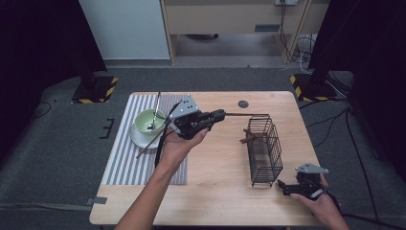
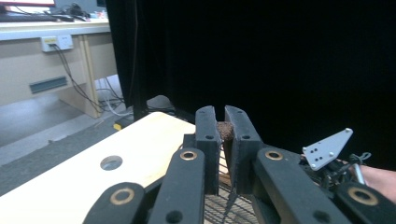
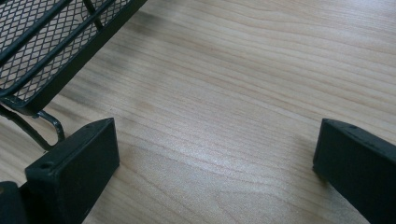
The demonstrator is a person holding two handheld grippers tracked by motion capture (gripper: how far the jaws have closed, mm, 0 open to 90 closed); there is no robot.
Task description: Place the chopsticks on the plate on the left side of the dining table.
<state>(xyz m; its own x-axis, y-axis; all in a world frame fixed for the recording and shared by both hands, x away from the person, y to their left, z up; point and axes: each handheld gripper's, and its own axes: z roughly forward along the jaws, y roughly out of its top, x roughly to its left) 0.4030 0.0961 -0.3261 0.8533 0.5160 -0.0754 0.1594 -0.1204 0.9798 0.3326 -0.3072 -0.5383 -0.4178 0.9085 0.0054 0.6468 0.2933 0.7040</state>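
Looking down from the high view, I see the left gripper (image 1: 221, 114) held above the pale wooden table (image 1: 215, 191), its jaws pinched on a thin brown wooden chopstick (image 1: 239, 115) that reaches level toward the top rim of the black wire mesh basket (image 1: 264, 151). Another brown stick (image 1: 250, 138) pokes out of that basket's left side. Left of the basket, well apart, a pale green bowl (image 1: 146, 120) sits on a white saucer (image 1: 139, 139) over a grey striped placemat (image 1: 124, 158), with a metal spoon (image 1: 155, 112) in the bowl and a further chopstick (image 1: 149, 143) leaning on the saucer. The right gripper (image 1: 283, 188) rests just beside the basket's near right corner.

In the left gripper view, both black jaws stand nearly together, clamping the chopstick's round brown end (image 2: 226, 130), with the basket's mesh (image 2: 219, 207) beneath them.

In the right gripper view, the jaws stand wide apart over bare wood (image 3: 224, 116), holding nothing, with the basket's corner (image 3: 51, 51) at the upper left.
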